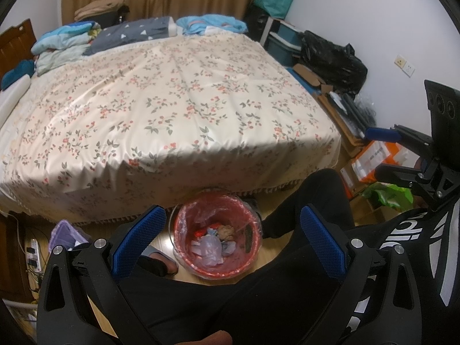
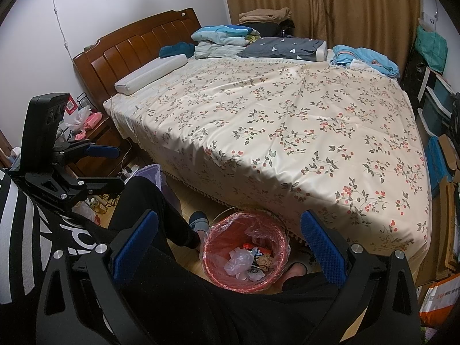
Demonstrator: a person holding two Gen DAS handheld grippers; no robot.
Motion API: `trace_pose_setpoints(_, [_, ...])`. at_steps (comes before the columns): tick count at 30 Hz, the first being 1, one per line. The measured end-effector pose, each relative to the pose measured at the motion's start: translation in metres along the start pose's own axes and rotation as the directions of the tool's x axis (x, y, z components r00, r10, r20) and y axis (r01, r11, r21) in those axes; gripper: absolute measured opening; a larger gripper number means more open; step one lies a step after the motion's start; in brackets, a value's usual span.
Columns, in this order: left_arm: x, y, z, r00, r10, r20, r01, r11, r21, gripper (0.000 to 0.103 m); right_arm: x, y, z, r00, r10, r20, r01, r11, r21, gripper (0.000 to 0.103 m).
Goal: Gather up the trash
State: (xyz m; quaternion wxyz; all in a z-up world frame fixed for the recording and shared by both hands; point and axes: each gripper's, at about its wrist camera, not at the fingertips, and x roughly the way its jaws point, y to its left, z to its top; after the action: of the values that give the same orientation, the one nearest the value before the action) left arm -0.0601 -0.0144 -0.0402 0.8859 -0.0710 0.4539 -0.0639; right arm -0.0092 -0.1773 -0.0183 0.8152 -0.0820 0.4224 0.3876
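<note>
Bed fills view, cover bare of litter. Bin on floor at 6 o'clock off bed edge, between person's feet; red liner holds wrappers, plastic bag. Left gripper fingers spread, empty. Right gripper fingers spread, empty. Likely next: gather liner rim. Pinch film only, both sides, lift straight up, avoid spill.

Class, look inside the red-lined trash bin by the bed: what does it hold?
The trash bin holds a crumpled clear plastic bag, a brown wad and colourful wrappers. Anything beneath them is covered.
</note>
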Motion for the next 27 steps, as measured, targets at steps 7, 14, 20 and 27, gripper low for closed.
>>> trace_pose_setpoints(7, [0.0008, -0.0018, -0.0020, 1.000, -0.001, -0.002, 0.001, 1.000, 0.001, 0.097, 0.0015, 0.0011, -0.0005, 1.000, 0.001, -0.002, -0.001, 1.000, 0.000, 0.098])
trace_pose_setpoints(14, [0.0019, -0.0027, -0.0039, 1.000, -0.003, -0.005, 0.003, 1.000, 0.002, 0.097, 0.0024, 0.0022, -0.0010, 1.000, 0.001, -0.003, -0.001, 1.000, 0.002, 0.098])
trace_pose_setpoints(20, [0.0020, -0.0026, -0.0030, 1.000, -0.004, -0.006, 0.004, 1.000, 0.002, 0.097, 0.0023, 0.0020, -0.0008, 1.000, 0.001, -0.002, -0.001, 1.000, 0.002, 0.098])
trace_pose_setpoints(27, [0.0043, -0.0039, -0.0071, 1.000, -0.007, -0.010, 0.007, 1.000, 0.003, 0.097, 0.0023, 0.0024, -0.0009, 1.000, 0.001, -0.002, -0.001, 1.000, 0.002, 0.098])
